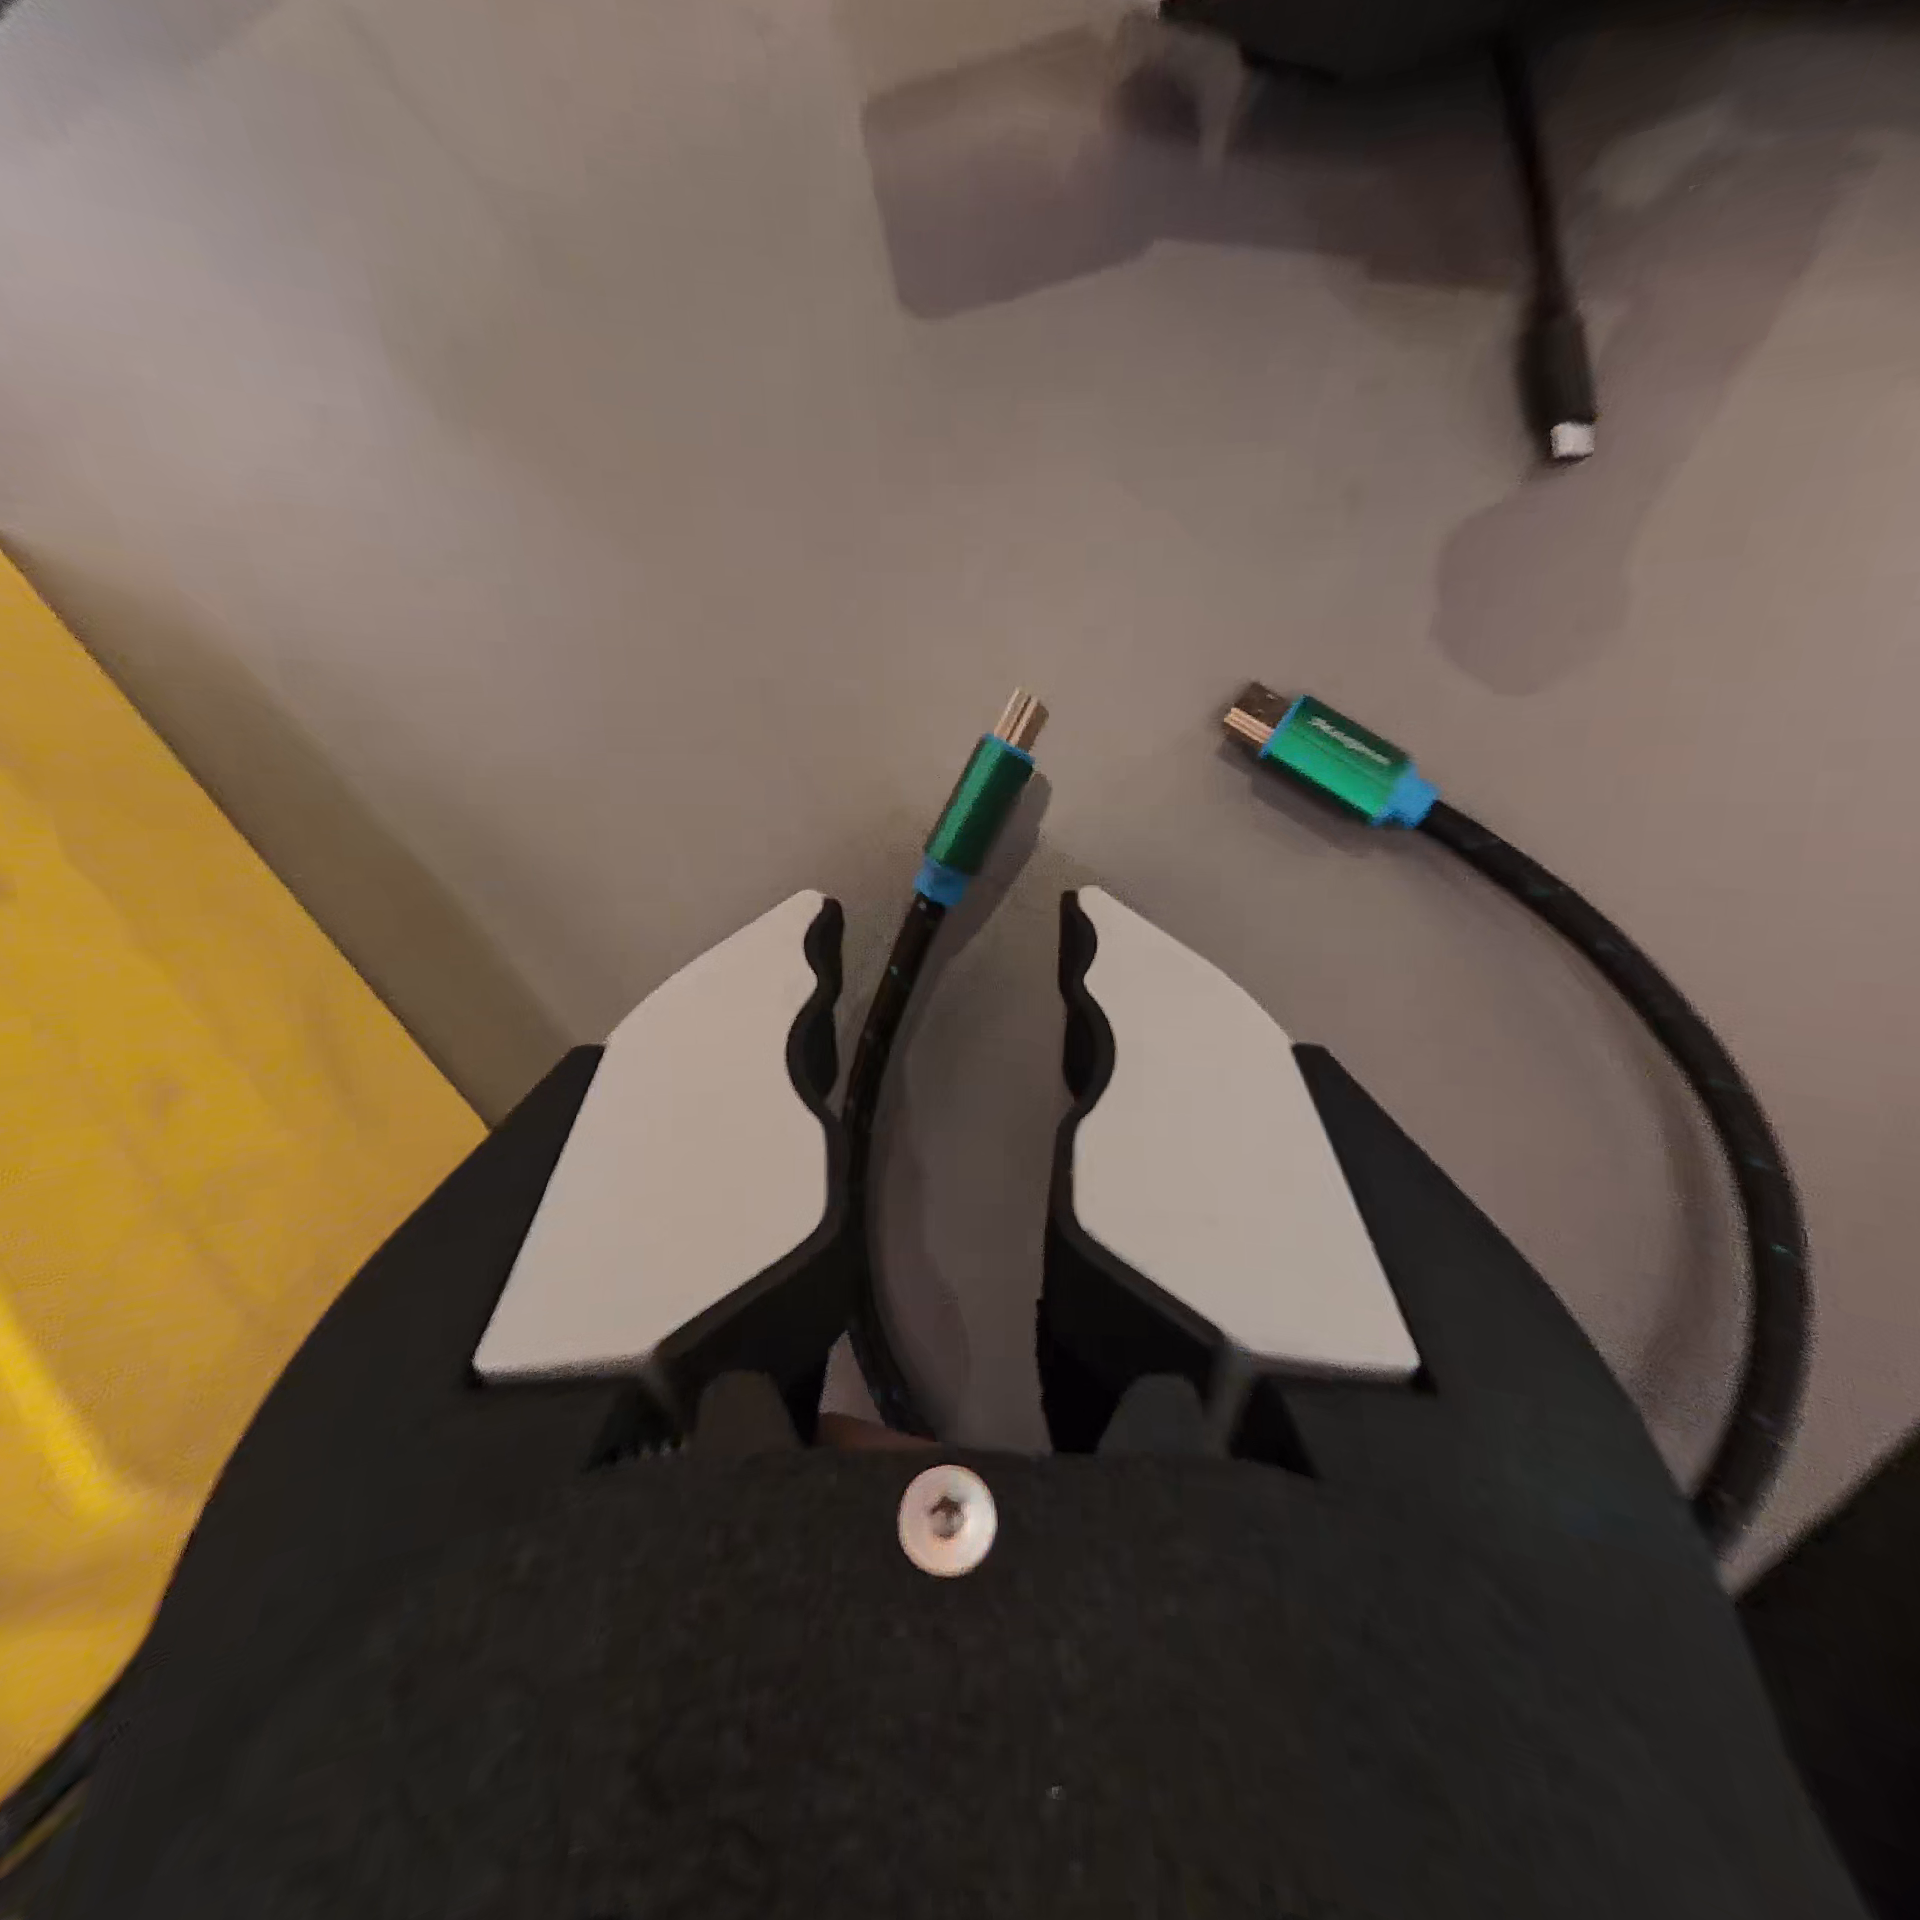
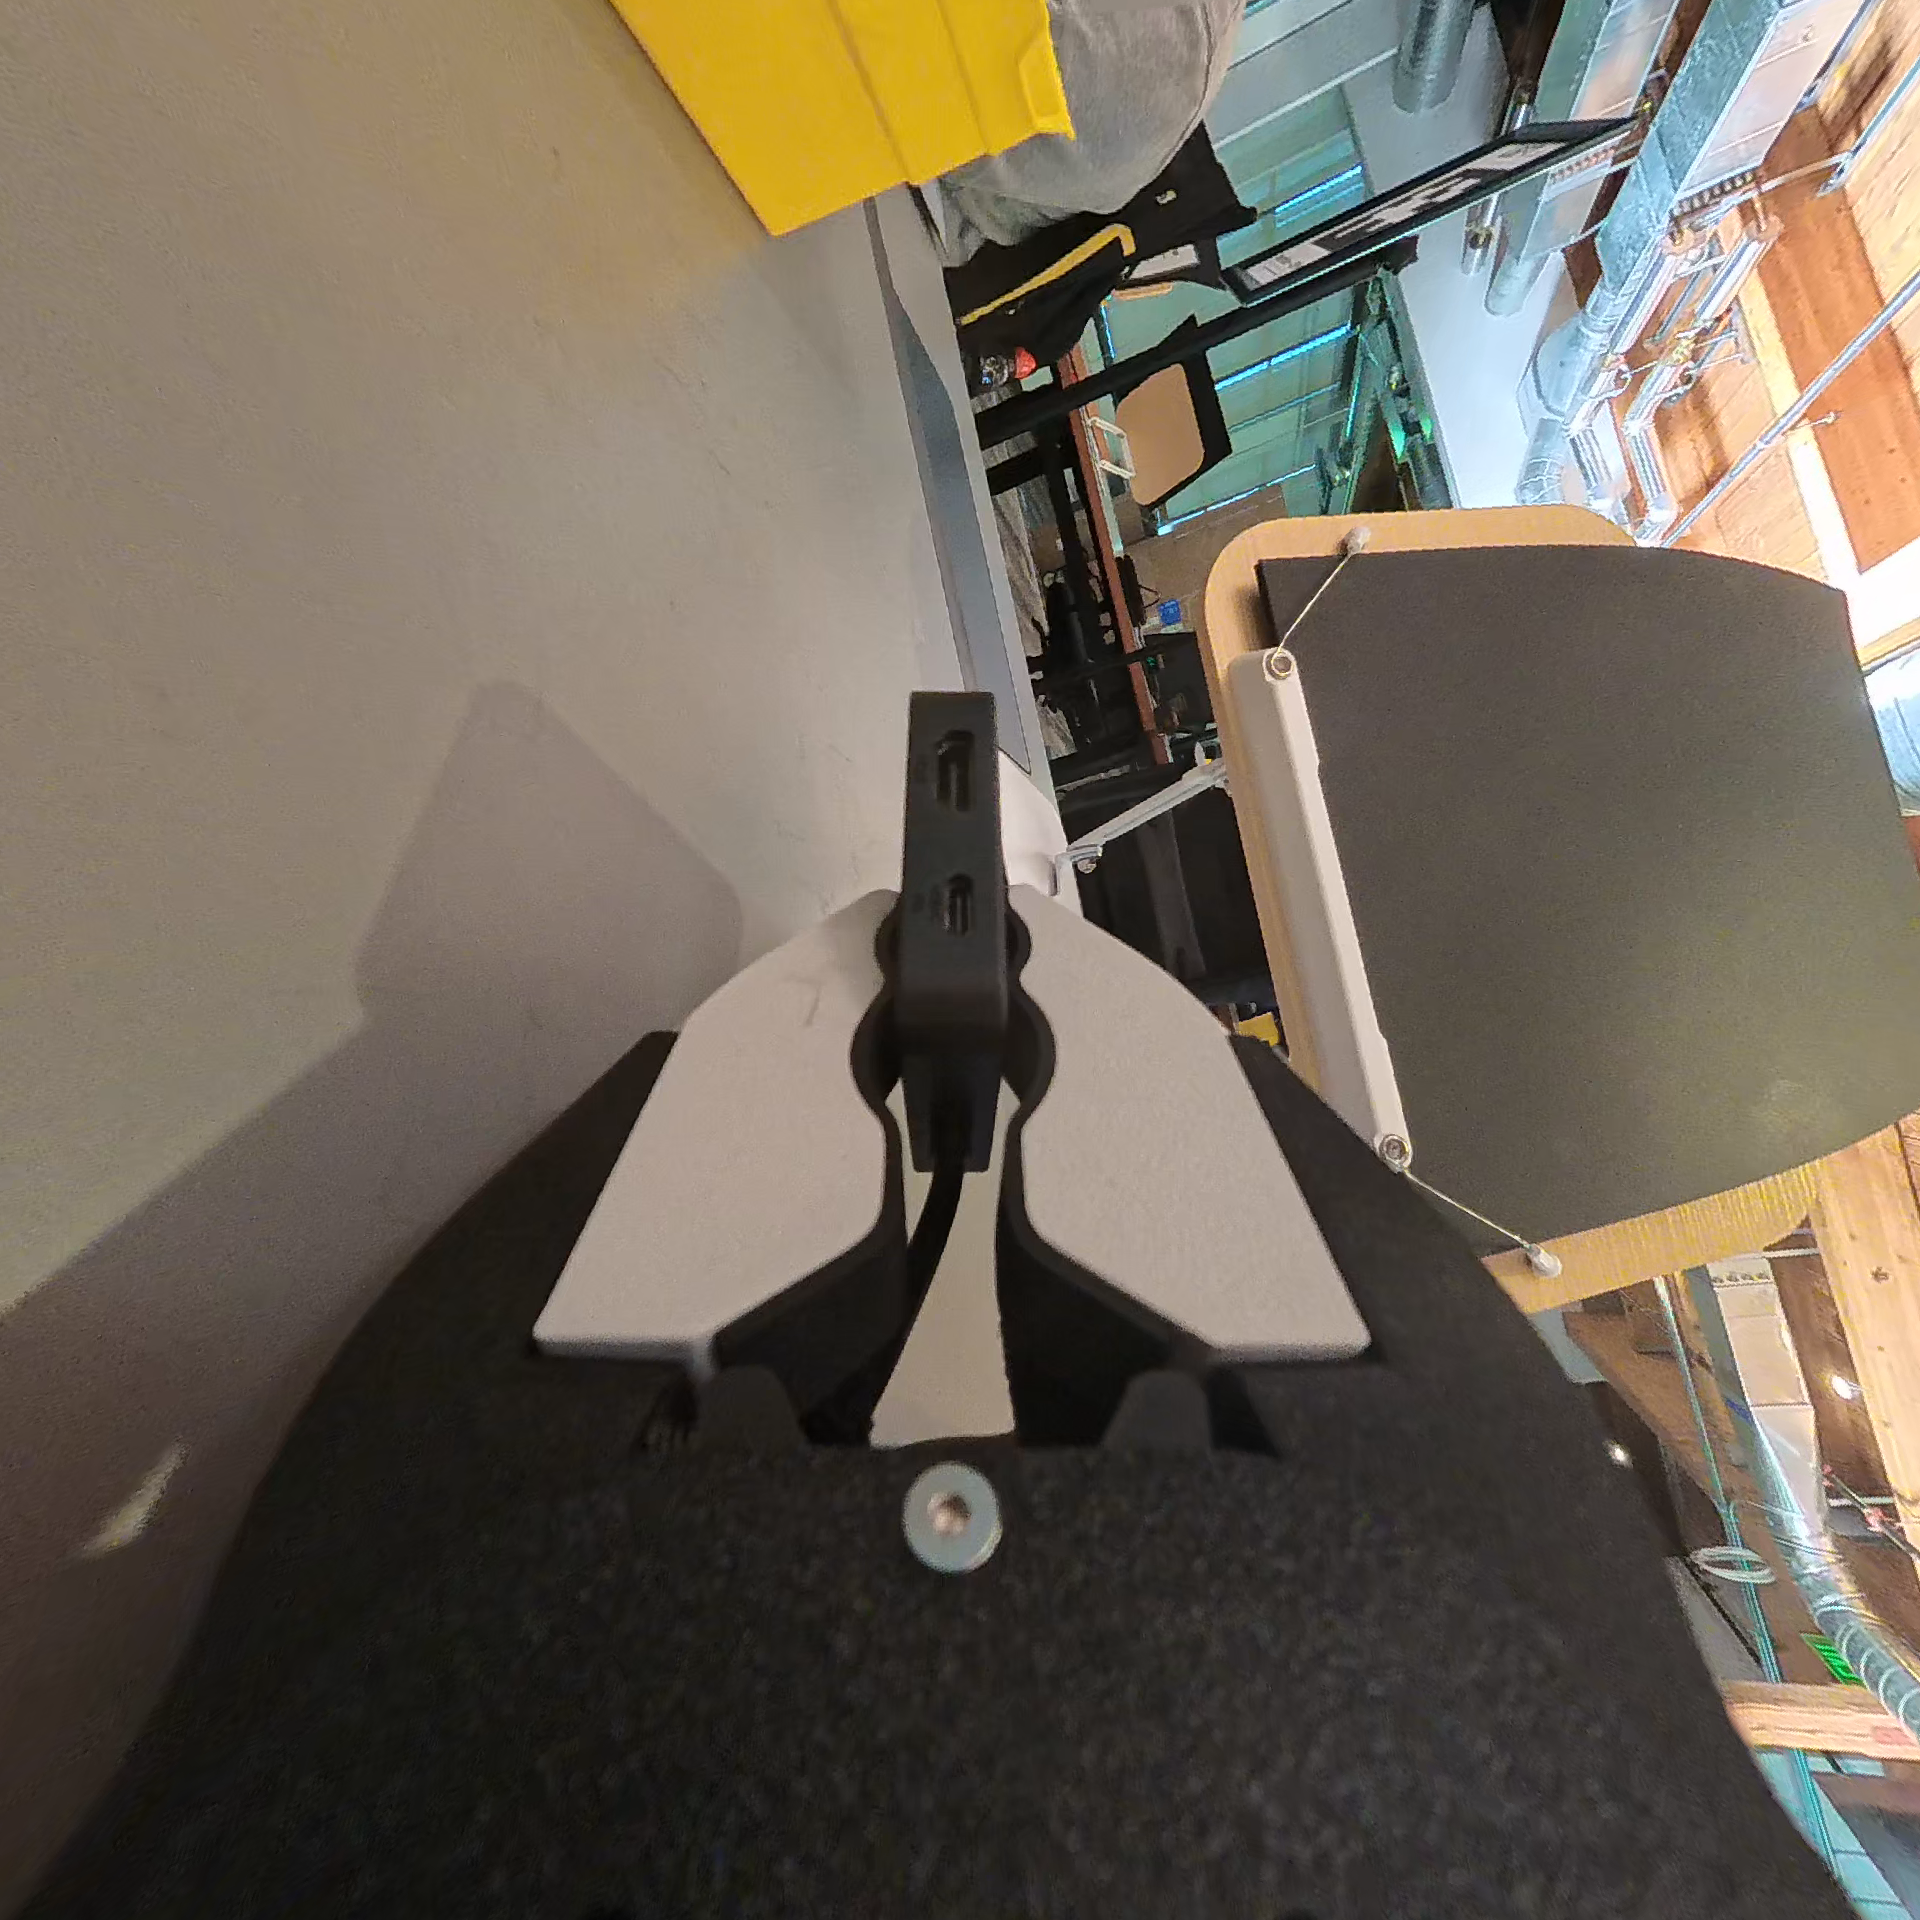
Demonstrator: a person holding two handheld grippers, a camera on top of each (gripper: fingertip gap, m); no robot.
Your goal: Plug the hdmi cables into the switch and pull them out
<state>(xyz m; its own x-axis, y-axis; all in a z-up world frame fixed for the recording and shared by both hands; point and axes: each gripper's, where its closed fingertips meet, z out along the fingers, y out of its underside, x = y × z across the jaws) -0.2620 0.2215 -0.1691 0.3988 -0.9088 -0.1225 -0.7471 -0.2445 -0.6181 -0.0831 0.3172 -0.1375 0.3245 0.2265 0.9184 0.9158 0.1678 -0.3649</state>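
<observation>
Here, right fingers [image 2: 951, 961] tight on black switch [image 2: 954, 862]; left fingers [image 1: 945, 914] spread around cable [image 1: 883, 1029].

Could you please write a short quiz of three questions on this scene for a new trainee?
1. True or false: the left hand-held gripper is shut on the green metal HDMI plug.
2. What does the right hand-held gripper hold? A) a yellow box B) the black rectangular switch C) nothing
3. How many green HDMI plugs lie on the grey table?

Key:
1. False; its jaws stand open, with the black braided cable between them.
2. B.
3. Two; the second green plug lies to the right.
</observation>
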